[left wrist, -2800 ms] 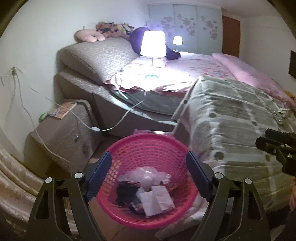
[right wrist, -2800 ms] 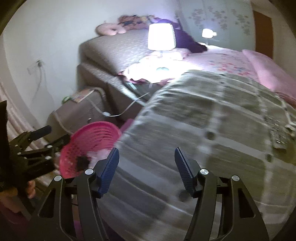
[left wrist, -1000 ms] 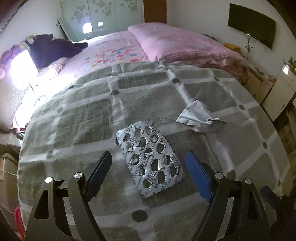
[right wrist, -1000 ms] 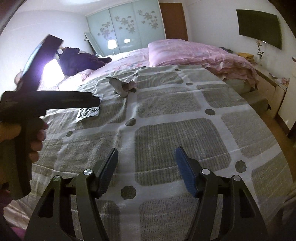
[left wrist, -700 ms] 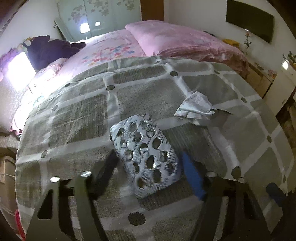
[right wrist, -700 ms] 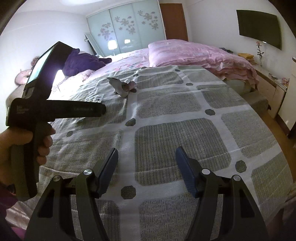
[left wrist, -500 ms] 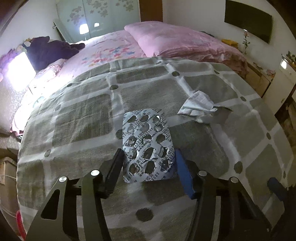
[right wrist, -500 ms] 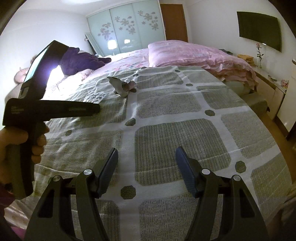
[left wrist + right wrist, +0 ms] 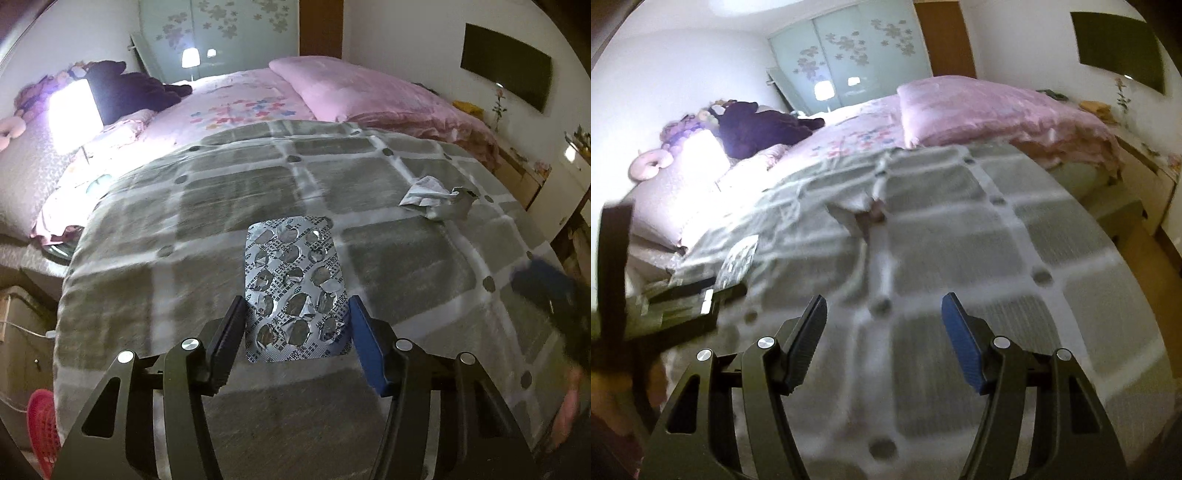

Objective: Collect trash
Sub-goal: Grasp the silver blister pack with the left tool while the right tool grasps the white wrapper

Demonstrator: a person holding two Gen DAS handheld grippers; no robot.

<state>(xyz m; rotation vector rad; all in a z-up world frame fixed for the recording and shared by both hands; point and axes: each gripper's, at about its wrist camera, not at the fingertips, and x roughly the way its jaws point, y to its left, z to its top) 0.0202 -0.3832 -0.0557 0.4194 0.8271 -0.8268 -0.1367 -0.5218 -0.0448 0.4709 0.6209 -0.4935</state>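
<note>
Left gripper [image 9: 297, 325] jaws pinched the blister pack [image 9: 295, 288] across its long edges: light, thin, crinkly; right gripper [image 9: 884, 325] jaws opening, empty.

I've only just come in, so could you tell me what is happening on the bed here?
A person is clearing trash off the bed with a handheld gripper in each hand. The left gripper is clamped on an emptied foil blister pack, held above the grey checked blanket. A crumpled paper wrapper lies on the blanket further off, untouched. The right gripper holds nothing and its jaws are opening. The pink basket shows beside the bed.
</note>
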